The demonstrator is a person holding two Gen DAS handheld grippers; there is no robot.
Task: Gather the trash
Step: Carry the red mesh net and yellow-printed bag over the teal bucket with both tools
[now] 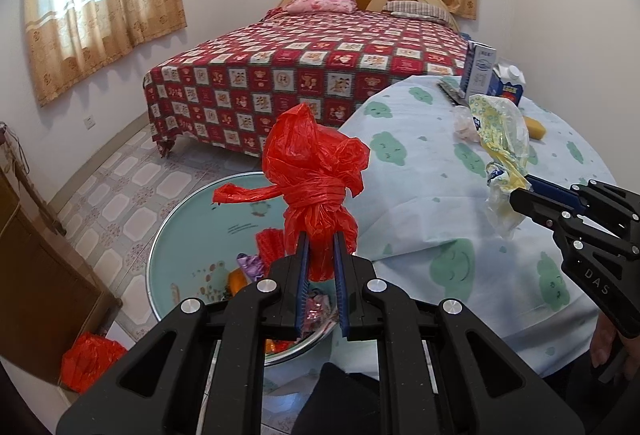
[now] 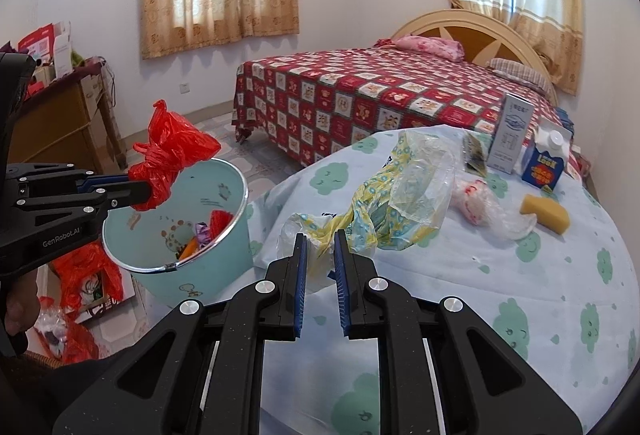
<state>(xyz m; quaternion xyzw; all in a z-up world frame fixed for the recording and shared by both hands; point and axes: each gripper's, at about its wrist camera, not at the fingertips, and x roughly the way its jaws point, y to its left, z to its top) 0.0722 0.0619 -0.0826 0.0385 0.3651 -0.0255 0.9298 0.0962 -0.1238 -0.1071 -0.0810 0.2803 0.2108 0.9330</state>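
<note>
We note a bedroom: red-checked bed (image 2: 384, 103), curtained windows, and a table (image 2: 520, 295) under a pale cloud-print cloth. A teal bin (image 2: 224, 235) stands on the floor beside the table. Left gripper (image 1: 320, 239) pinches a knotted red bag (image 1: 316, 171) above the bin; right gripper (image 2: 320, 239) clamps a crumpled yellow-print bag (image 2: 384, 211) on the cloth.

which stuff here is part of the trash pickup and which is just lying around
Job:
- red bag in left gripper
- yellow wrapper in right gripper
- bin

Lying about:
- bed
- sponge
- milk carton
</note>
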